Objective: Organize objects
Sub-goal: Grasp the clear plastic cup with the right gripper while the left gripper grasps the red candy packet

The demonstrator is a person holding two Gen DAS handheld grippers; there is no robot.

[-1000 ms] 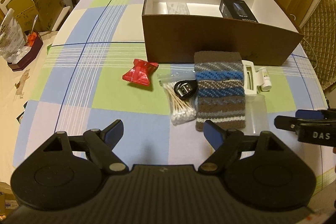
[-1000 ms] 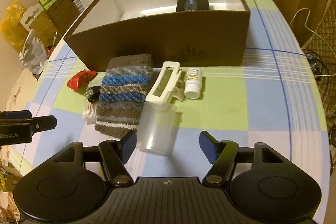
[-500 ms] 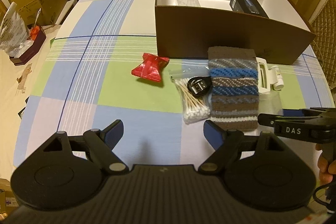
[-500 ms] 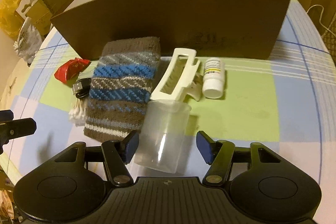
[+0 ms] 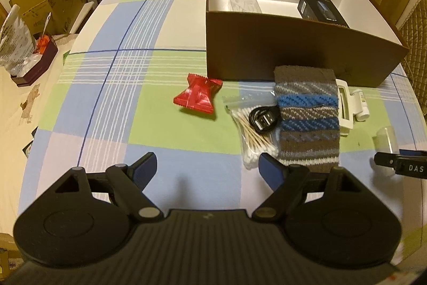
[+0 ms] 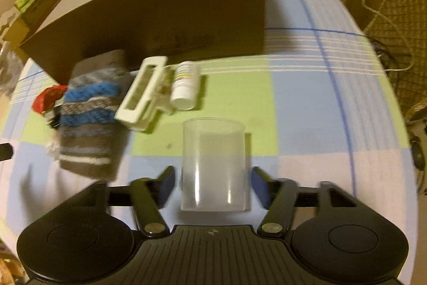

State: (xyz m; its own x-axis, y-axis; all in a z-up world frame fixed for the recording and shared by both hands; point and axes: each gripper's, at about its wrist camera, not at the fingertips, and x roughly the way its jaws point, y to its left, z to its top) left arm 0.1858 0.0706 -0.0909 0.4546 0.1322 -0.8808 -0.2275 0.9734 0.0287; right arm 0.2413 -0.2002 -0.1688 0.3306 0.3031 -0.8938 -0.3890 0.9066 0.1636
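A clear plastic cup (image 6: 213, 151) lies on its side on the checked tablecloth, between the fingers of my right gripper (image 6: 213, 174). Its jaws are opening, with a small gap on each side of the cup. Left of the cup lie a white hair clip (image 6: 144, 90), a small white bottle (image 6: 185, 84) and a striped knitted pouch (image 6: 90, 119). My left gripper (image 5: 206, 162) hovers open over bare cloth with nothing between its fingers. Ahead of it are a red wrapper (image 5: 198, 96), a bag of cotton swabs (image 5: 253, 135) and a black cable (image 5: 264, 118).
An open brown box (image 5: 267, 55) stands behind the objects, with a black carton (image 5: 321, 11) inside. Cartons line the table's far edge, and more boxes and bags stand off its left side. A woven chair (image 6: 400, 44) with a white cord is at the right.
My right gripper came down and in over the cup, which now lies centred between its fingers; the jaws narrowed, then widened. The left gripper drifted slightly towards the objects.
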